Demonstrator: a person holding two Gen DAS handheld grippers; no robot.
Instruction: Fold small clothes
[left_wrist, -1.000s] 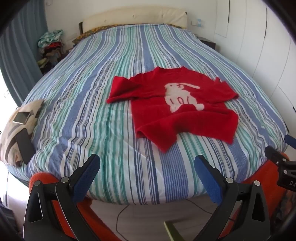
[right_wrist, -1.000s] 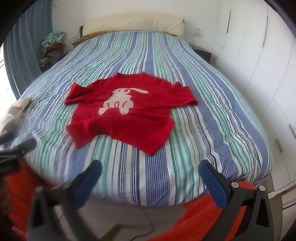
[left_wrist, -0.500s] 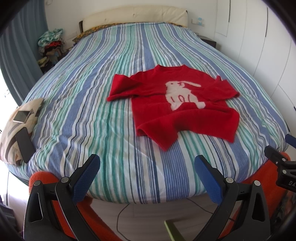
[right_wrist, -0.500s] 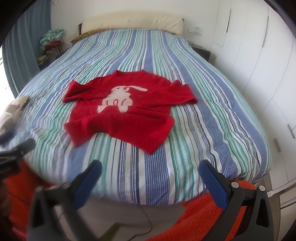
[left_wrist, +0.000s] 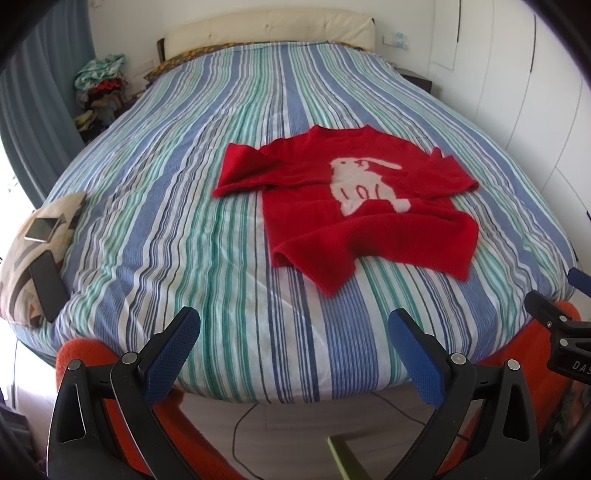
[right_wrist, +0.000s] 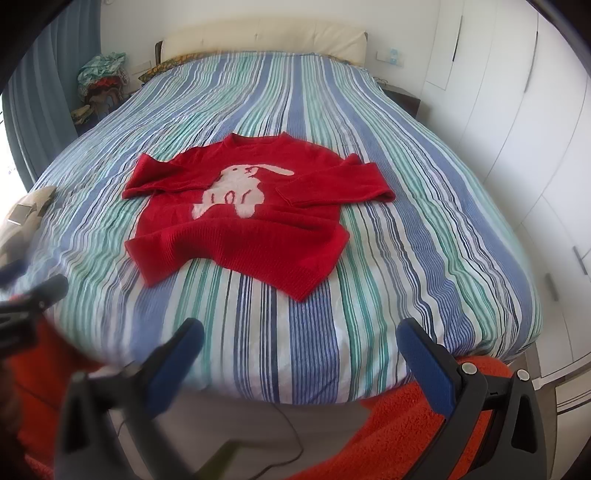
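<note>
A small red sweater (left_wrist: 365, 206) with a pale rabbit on the chest lies face up on the striped bed (left_wrist: 184, 221), both sleeves folded across and the hem rumpled. It also shows in the right wrist view (right_wrist: 240, 225). My left gripper (left_wrist: 293, 325) is open and empty, hovering at the foot of the bed short of the sweater. My right gripper (right_wrist: 301, 334) is open and empty, also at the bed's foot edge, to the right of the left one.
A patterned cushion (left_wrist: 26, 266) with a phone (left_wrist: 48, 286) and a small flat card on it sits at the bed's left edge. A pile of clothes (left_wrist: 99, 85) stands at the far left. White wardrobe doors (right_wrist: 517, 129) line the right. An orange rug (right_wrist: 388, 435) lies below.
Both grippers have moved slightly toward the bed, so the sweater sits a little nearer in both views. The jaws stay open and the sweater has not moved.
</note>
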